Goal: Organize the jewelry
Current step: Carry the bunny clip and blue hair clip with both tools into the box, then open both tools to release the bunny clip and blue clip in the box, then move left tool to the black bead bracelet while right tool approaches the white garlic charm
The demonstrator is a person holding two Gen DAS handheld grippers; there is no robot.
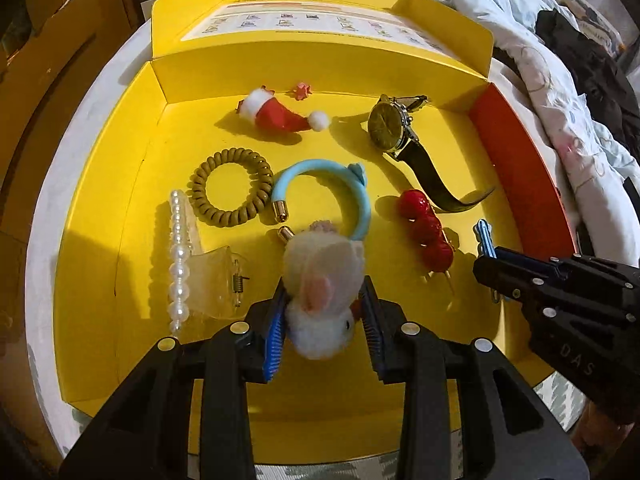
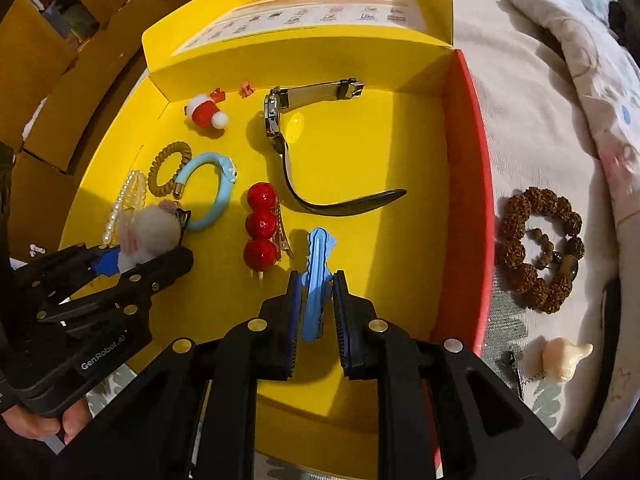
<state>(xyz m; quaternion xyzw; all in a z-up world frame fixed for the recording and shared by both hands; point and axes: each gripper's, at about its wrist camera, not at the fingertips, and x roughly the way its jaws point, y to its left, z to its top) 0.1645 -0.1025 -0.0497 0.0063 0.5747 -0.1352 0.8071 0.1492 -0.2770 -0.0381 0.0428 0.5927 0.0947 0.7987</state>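
Over the open yellow cardboard box (image 1: 120,184), the left hand-held gripper (image 1: 324,312) clenched a fluffy white pompom clip (image 1: 320,280); the right hand-held gripper (image 2: 318,308) clenched a light-blue plastic hair clip (image 2: 316,280).

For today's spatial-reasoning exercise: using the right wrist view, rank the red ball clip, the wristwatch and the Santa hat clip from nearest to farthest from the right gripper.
Measured from the right gripper, which grips a blue clip:
1. Red ball clip, just left of the fingers.
2. Wristwatch, farther back, mid-tray.
3. Santa hat clip, back left, near the tray's rear wall.
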